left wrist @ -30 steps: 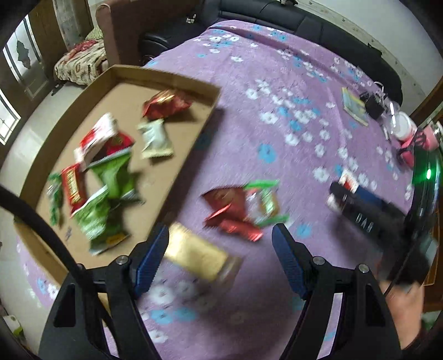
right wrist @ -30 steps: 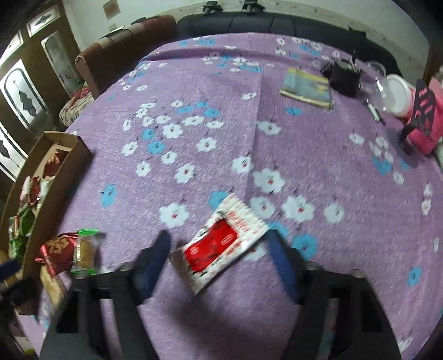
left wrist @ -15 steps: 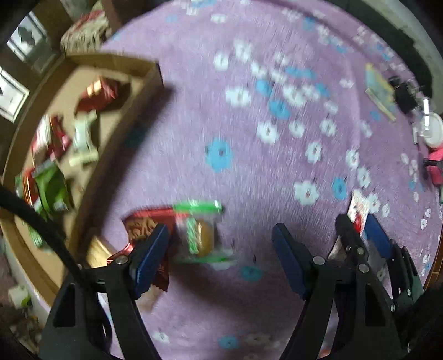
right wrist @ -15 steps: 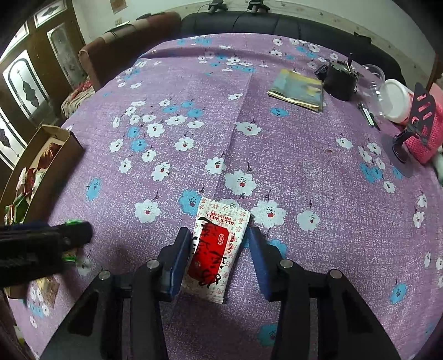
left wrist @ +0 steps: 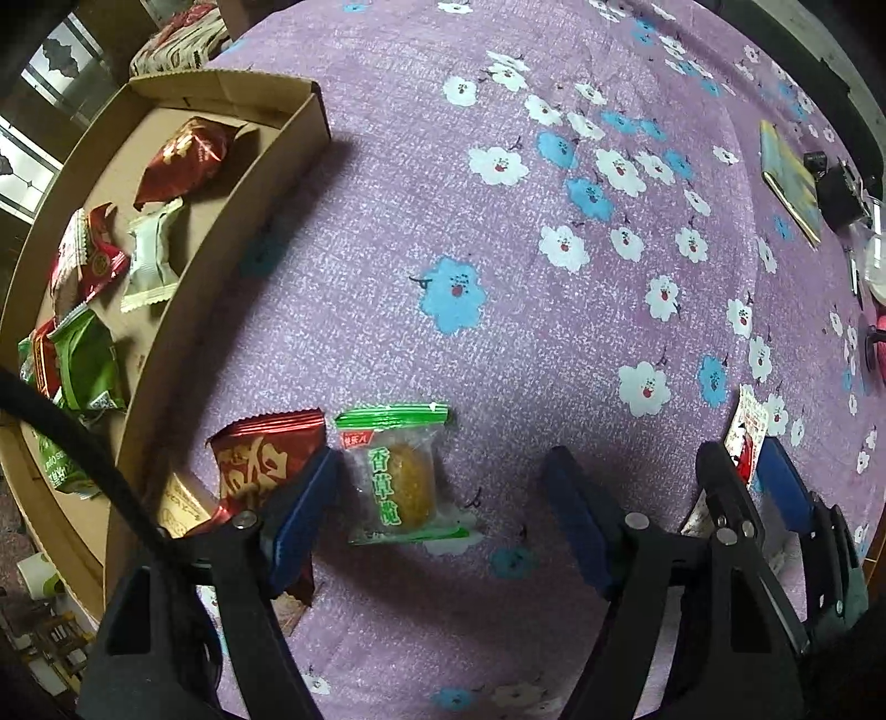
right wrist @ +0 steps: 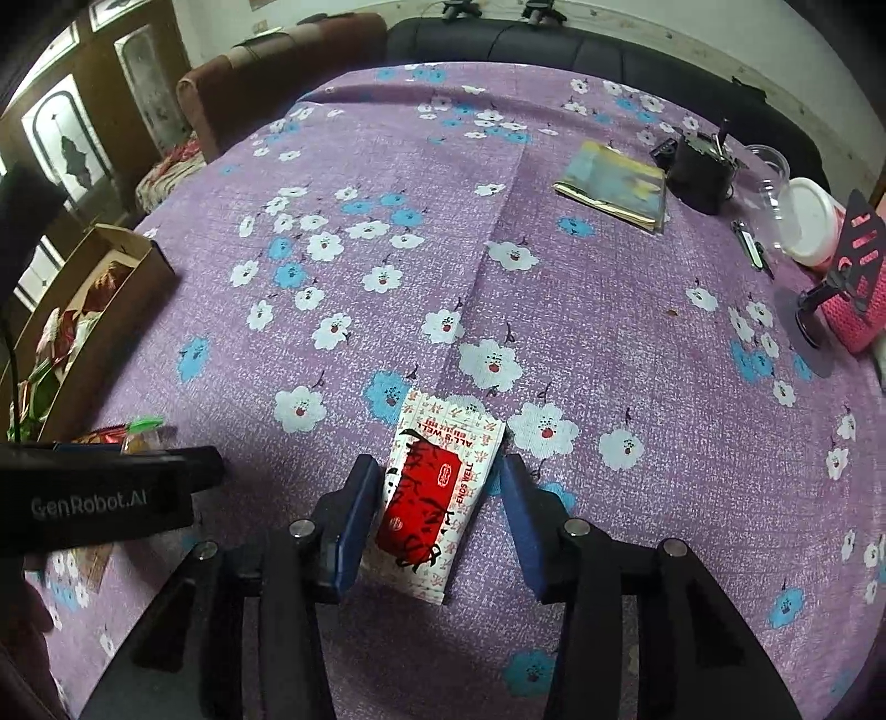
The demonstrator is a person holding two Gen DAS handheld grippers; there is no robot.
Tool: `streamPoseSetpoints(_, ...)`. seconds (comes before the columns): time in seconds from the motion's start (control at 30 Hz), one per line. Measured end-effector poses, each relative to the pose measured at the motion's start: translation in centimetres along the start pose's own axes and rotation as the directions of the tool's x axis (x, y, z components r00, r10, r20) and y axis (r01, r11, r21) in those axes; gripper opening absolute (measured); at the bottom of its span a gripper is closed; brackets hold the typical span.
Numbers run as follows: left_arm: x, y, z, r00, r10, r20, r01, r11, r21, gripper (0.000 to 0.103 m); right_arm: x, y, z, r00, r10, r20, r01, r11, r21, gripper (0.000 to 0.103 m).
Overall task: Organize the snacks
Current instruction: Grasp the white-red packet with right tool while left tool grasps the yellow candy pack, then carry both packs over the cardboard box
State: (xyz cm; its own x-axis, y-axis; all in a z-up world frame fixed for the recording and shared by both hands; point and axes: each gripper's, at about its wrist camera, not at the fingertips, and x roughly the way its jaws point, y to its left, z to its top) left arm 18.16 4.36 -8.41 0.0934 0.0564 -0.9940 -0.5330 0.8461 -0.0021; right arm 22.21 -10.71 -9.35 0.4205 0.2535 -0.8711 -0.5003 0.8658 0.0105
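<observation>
My left gripper point(left wrist: 437, 512) is open, low over the purple cloth. A clear green-trimmed cake packet point(left wrist: 396, 476) lies between its fingers, nearer the left one. A dark red packet point(left wrist: 260, 462) and a gold packet point(left wrist: 180, 501) lie just left of it. My right gripper point(right wrist: 434, 518) is open around a white-and-red packet point(right wrist: 437, 487), its fingers beside the packet, not closed on it. The same packet shows at the left wrist view's right edge point(left wrist: 747, 429). The cardboard tray point(left wrist: 266, 166) on the left holds several snacks.
At the far right of the table stand a book point(right wrist: 614, 185), a black pot point(right wrist: 700, 169), a white lidded container point(right wrist: 808, 221) and a pink knitted thing with a stand point(right wrist: 855, 282). A sofa point(right wrist: 554, 44) lies beyond the table.
My left gripper moved from over the gold packet to around the green-trimmed packet. My right gripper came down around the white-and-red packet, which turned lengthwise between its fingers.
</observation>
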Motion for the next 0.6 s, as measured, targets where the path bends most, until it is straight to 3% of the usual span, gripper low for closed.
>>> streamPoseSetpoints(0.07, -0.2, -0.2, 0.0, 1.0, -0.003, 0.019, 0.002, 1.0, 0.02, 0.061, 0.0, 0.5, -0.1, 1.0, -0.024, 0.014, 0.025, 0.999, -0.038, 0.045)
streamPoseSetpoints(0.13, -0.6, -0.4, -0.3, 0.999, -0.014, 0.03, 0.012, 0.999, 0.043, 0.031, -0.2, 0.8, -0.3, 0.999, -0.037, 0.018, 0.039, 0.997, -0.074, 0.043)
streamPoseSetpoints(0.27, -0.8, -0.3, -0.3, 0.998, -0.049, 0.025, 0.047, 0.997, 0.059, 0.032, -0.5, 1.1, -0.8, 0.999, -0.037, 0.008, 0.038, 0.992, -0.121, 0.03)
streamPoseSetpoints(0.6, -1.2, -0.1, -2.8, 0.997, -0.067, 0.044, 0.062, 0.991, 0.122, 0.031, -2.8, -0.3, -3.6, 0.999, 0.012, 0.042, -0.009, 0.998, -0.064, 0.027)
